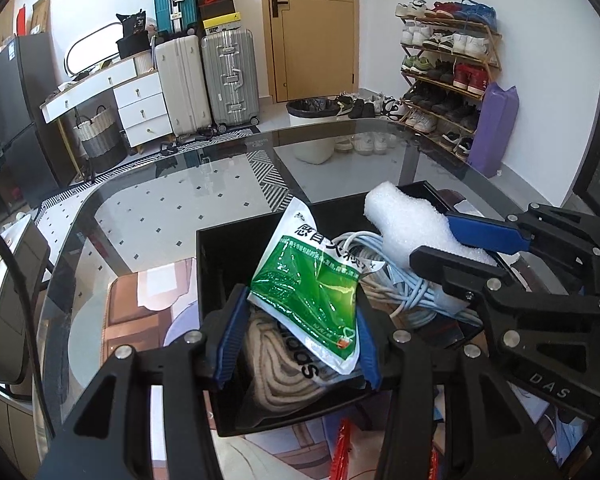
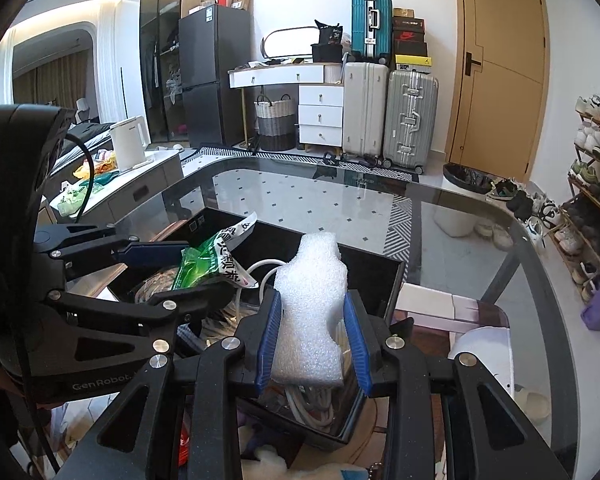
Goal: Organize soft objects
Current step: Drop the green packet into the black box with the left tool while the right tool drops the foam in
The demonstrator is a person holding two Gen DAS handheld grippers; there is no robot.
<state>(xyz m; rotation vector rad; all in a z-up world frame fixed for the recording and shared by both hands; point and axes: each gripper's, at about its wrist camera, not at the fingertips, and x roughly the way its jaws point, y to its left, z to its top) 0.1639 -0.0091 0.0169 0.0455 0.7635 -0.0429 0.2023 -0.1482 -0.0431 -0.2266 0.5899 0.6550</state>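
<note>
A black open box [image 1: 220, 256] sits on the glass table [image 1: 148, 216]. It holds a beige knit item [image 1: 276, 376] and a coiled pale cable [image 1: 404, 292]. My left gripper [image 1: 300, 332] is shut on a green and white plastic packet [image 1: 312, 284], held over the box. My right gripper [image 2: 314, 340] is shut on a white foam piece [image 2: 310, 308], held over the box's right side [image 2: 392, 280]. The right gripper [image 1: 456, 244] with the foam [image 1: 408, 220] also shows in the left wrist view. The left gripper [image 2: 180, 268] with the packet [image 2: 204, 264] shows in the right wrist view.
A printed mat [image 1: 140, 320] lies under the box. A red wrapper [image 1: 342, 452] lies near the table's front edge. A side counter with a white kettle [image 2: 129, 142] stands to the left. Suitcases [image 2: 388, 112], a bin [image 1: 314, 128] and a shoe rack [image 1: 448, 76] stand beyond the table.
</note>
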